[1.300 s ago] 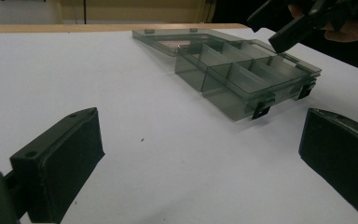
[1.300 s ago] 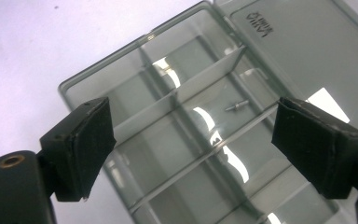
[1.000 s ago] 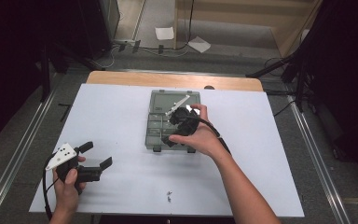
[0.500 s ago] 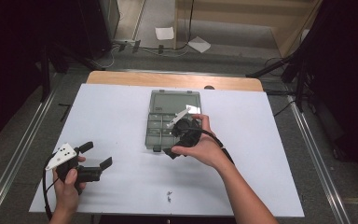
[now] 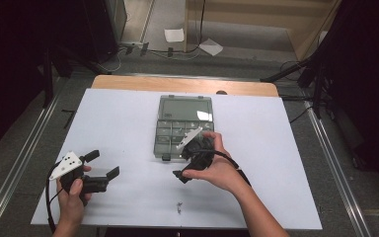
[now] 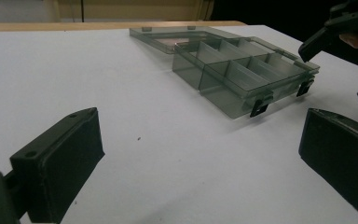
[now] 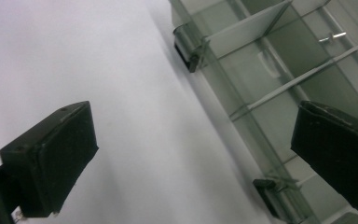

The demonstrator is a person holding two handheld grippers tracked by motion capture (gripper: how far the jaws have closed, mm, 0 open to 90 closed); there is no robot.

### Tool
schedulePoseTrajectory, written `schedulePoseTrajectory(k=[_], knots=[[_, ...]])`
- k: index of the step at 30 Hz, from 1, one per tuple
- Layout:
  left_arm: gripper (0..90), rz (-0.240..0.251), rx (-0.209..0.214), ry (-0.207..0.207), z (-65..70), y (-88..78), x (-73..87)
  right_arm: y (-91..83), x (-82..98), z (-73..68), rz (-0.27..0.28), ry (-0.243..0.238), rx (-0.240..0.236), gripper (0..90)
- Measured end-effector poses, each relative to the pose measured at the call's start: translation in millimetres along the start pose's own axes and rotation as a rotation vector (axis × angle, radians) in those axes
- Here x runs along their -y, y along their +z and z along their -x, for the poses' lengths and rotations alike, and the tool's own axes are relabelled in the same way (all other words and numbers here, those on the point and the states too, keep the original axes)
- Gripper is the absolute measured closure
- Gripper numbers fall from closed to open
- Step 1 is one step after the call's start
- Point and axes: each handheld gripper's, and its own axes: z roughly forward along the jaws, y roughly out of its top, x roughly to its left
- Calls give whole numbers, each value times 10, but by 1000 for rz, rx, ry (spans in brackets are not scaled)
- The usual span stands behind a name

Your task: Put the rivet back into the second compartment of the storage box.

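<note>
A clear smoky compartment box point(image 5: 176, 132) lies in the middle of the white table with its lid folded back on the far side. My right gripper point(image 5: 185, 165) hovers at the box's near edge, open and holding nothing. In the right gripper view its jaws point(image 7: 193, 154) straddle the box's front wall point(image 7: 242, 100), and a small metal screw point(image 7: 332, 36) lies in one compartment. My left gripper point(image 5: 103, 164) rests near the table's front left, open and with nothing in it. In the left gripper view the box point(image 6: 242, 70) lies ahead of it and the right gripper point(image 6: 340, 28) shows at top right.
A tiny screw point(image 5: 179, 206) lies on the white table point(image 5: 286, 163) near the front edge, in front of the right hand. The box has two dark latches point(image 6: 261, 106) on its near side. A wooden strip point(image 5: 128, 83) runs along the table's far edge.
The right gripper has drawn back from above the box's compartments to its near edge, toward the person. The left gripper has stayed put.
</note>
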Motion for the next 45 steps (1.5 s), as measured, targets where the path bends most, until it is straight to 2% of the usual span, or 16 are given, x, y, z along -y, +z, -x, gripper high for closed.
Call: schedulePoseTrajectory(k=[11,14,16,18,26,35,45], knots=[[0,1,-2,-2,13,0,-1,-63,121,-181,-5,-13,-8,73],[0,1,-1,-1,15,3,-1,-80,149,-215,-5,-32,-21,145],[0,1,-1,-1,15,3,-1,-93,164,-256,-19,-29,-28,154],[0,1,-2,-1,16,2,-1,-93,181,-293,-21,-47,-44,184],[0,-2,1,7,19,4,-2,-58,250,-418,-40,-61,-96,328],[0,0,-1,6,18,2,-3,-19,317,-497,-81,-73,-145,494],[0,2,-2,4,18,-2,-4,49,365,-569,-112,-95,-183,627]])
